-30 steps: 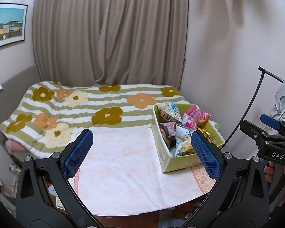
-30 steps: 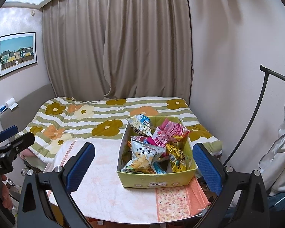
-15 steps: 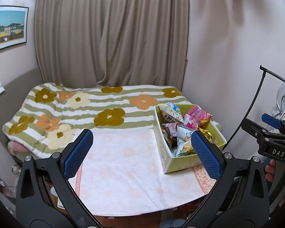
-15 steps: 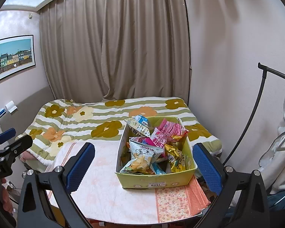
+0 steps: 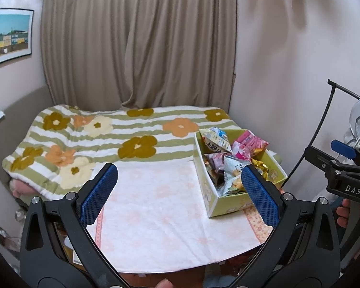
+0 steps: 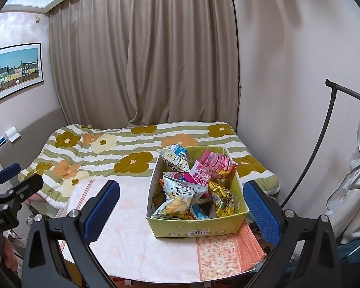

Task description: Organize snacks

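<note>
The left gripper and right gripper are held above the table, jaws spread wide and empty. The snack-filled yellow box is seen at 12 o'clock in the right view and 2 o'clock in the left, with a flowered bed beyond.

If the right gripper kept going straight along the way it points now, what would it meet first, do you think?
Most likely the green snack box and the packets piled in it, which sit between the open fingers of the right gripper. Depth is hard to judge through the fisheye.
</note>
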### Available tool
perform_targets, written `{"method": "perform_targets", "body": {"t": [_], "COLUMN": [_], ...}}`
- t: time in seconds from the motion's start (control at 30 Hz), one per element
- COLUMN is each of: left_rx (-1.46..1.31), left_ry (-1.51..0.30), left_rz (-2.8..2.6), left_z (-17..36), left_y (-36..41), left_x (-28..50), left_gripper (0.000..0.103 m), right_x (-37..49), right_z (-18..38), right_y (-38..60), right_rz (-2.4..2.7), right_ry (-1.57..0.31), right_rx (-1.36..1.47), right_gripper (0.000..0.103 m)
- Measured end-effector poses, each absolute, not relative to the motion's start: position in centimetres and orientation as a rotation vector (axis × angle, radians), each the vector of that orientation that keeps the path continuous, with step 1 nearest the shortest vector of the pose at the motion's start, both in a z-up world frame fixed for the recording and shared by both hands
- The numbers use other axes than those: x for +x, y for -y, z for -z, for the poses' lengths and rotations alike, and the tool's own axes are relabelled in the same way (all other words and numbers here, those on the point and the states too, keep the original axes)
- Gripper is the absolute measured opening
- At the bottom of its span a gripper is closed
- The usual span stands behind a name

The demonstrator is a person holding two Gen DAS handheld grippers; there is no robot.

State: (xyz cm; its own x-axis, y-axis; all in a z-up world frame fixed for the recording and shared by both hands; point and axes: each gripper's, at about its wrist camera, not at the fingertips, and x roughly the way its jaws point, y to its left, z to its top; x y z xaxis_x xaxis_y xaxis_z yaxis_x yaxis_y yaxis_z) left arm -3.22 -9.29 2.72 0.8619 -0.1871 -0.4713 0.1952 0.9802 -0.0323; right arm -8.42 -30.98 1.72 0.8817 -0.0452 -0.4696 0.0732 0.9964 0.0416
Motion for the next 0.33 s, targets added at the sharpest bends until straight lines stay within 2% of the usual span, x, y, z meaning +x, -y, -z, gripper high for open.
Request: {"method": "perform_targets", "body": {"t": [0.33], "left_rx": [0.052], "left_ry": [-0.466], "left_rz": [0.162], "left_z": [-1.86], "left_y": [8.63], "left_x": [-2.57], "left_gripper": [0.102], "right_x": [-8.36], "right_z": [-1.56], "right_y": [30.73], "right_rz": [0.076], "right_ry": [-0.498], "right_rx": [0.062], "right_gripper": [0.102]}}
